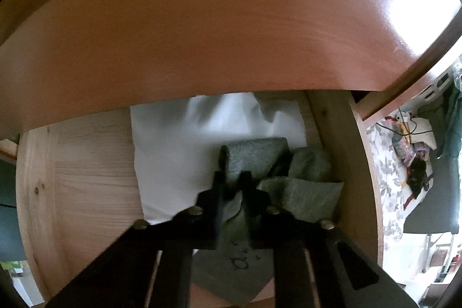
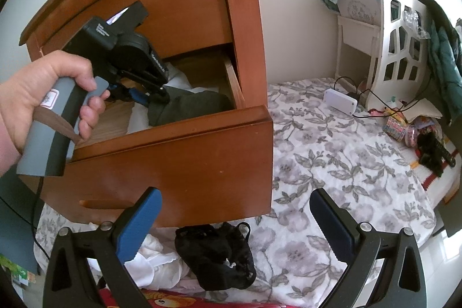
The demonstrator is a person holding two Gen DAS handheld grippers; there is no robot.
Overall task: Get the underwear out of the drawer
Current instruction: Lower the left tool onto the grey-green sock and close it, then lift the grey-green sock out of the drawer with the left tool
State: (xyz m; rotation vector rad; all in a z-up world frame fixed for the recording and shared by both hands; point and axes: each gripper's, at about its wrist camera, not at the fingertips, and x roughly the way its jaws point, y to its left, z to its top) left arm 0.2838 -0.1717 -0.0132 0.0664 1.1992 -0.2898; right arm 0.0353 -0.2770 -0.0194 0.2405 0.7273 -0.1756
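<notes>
A bedroom with a white wall holds a reddish-brown wooden nightstand (image 2: 161, 5) standing beside a bed whose flowered sheet (image 2: 332, 152) spreads out to the right. The nightstand's drawer (image 2: 173, 152) stands pulled out, its pale wooden floor partly bare toward the left side. Inside, white cloth (image 1: 179, 152) lies across the middle and back, and grey-green underwear (image 1: 257, 160) sits bunched against the right wall. A hand (image 2: 43, 94) holds the left gripper (image 1: 232, 184) tipped steeply down into the drawer, its jaws pinched closed on a fold of the grey-green underwear. The right gripper (image 2: 234, 224) hangs outside, in front of the drawer's front panel, its blue-padded jaws spread wide with nothing between them. On the bed below it lie a black lace garment (image 2: 216, 253) and a crumpled white garment (image 2: 156, 264), just beside each other.
</notes>
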